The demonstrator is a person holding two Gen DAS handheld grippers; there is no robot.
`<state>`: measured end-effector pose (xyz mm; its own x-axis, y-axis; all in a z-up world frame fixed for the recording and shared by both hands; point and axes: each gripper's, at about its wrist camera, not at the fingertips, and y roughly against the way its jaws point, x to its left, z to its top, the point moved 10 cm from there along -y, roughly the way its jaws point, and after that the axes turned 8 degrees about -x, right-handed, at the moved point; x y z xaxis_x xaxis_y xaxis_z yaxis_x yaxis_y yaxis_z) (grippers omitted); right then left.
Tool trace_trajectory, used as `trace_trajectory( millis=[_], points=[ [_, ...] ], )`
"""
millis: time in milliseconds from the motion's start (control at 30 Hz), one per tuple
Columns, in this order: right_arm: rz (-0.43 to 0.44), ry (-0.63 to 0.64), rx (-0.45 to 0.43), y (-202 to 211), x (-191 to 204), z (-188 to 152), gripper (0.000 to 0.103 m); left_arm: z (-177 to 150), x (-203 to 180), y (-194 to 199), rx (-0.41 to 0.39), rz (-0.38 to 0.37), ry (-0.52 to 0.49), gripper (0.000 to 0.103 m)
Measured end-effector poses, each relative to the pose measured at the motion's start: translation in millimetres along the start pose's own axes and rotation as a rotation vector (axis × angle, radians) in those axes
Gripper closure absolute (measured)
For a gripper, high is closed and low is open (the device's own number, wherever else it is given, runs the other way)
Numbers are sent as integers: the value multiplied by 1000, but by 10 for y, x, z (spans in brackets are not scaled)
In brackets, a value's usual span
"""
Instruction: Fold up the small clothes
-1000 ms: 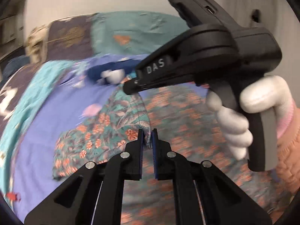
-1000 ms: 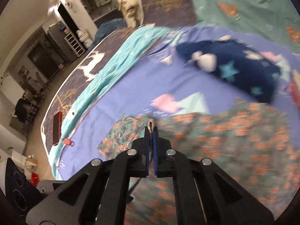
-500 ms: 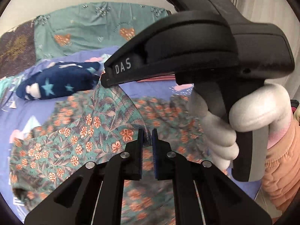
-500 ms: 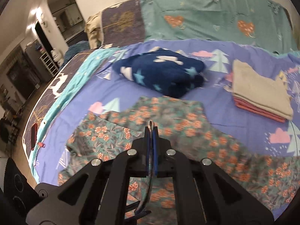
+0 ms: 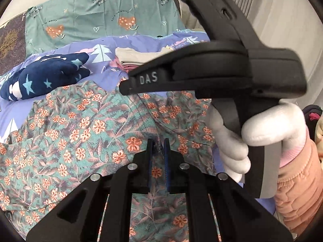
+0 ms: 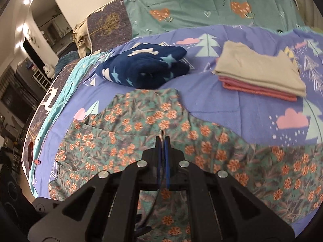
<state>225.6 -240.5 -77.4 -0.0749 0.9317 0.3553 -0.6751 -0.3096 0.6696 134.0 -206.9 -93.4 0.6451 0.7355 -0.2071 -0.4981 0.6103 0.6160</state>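
Note:
A teal floral garment [image 5: 80, 131] [image 6: 141, 121] lies spread over the purple sheet [image 6: 232, 104] of a bed. My left gripper [image 5: 158, 141] is shut on a fold of this garment, with a narrow strip of cloth showing between its pads. My right gripper [image 6: 163, 139] is shut on another edge, and a small loop of cloth pokes out past its tips. Both hover low over the cloth and point down at it. In the left wrist view, the right tool's black housing [image 5: 222, 70] fills the upper right, held by a white-gloved hand [image 5: 262, 125] in a pink sleeve.
A rolled navy star blanket [image 6: 145, 68] [image 5: 44, 76] lies beyond the garment. A folded stack, beige on pink [image 6: 258, 70] [image 5: 137, 58], sits at the far right. A teal heart-print pillow [image 6: 201, 6] lines the head. The bed's left edge [image 6: 40, 141] drops off to a dim room.
Both grippers have swept to the right across the bed, carrying the garment's edge with them. The folded stack has come into view. Both stay shut on the cloth.

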Motion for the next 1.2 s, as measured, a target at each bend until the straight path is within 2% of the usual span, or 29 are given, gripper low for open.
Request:
trace_trajectory(
  millis=[200,300,367,400,467,533,600,633,700,767,833,967,1067,1200],
  points=[
    [-7,-36,-29,118,-138,-31,100,-44,-208,16,-2,-57,-16,93],
    [-78,-48,-17,70,-332,-96,97,-130,-253,4,22,-64,-18,76],
    [-203,-42,6,51,-568,-207,88,-186,-183,127,4,-42,-37,63],
    [-230,-49,17,58,-632,-257,84,-206,-131,208,-11,-29,-50,62],
    [-250,-80,34,99,-738,-348,83,-261,71,392,-35,21,-71,57],
    [-234,-76,24,177,-704,-367,83,-329,412,608,-61,101,-57,53],
    [-213,-48,15,224,-589,-364,83,-460,908,877,-78,218,-4,52],
    [-189,-27,17,225,-471,-358,83,-569,1223,1051,-83,290,44,52],
    [-146,2,24,192,-264,-345,83,-765,1640,1319,-90,377,124,52],
    [-90,45,43,91,44,-299,81,-1015,2059,1614,-91,459,215,52],
    [-42,104,68,-58,427,-240,77,-1199,2333,1778,-71,504,275,52],
    [71,243,127,-422,1284,-146,65,-1509,2552,1908,-34,499,311,52],
    [151,314,198,-773,1969,-119,62,-1566,2635,1808,-7,490,309,52],
    [171,418,269,-1238,2630,-147,58,-1534,2708,1708,-10,468,304,52]
  ],
)
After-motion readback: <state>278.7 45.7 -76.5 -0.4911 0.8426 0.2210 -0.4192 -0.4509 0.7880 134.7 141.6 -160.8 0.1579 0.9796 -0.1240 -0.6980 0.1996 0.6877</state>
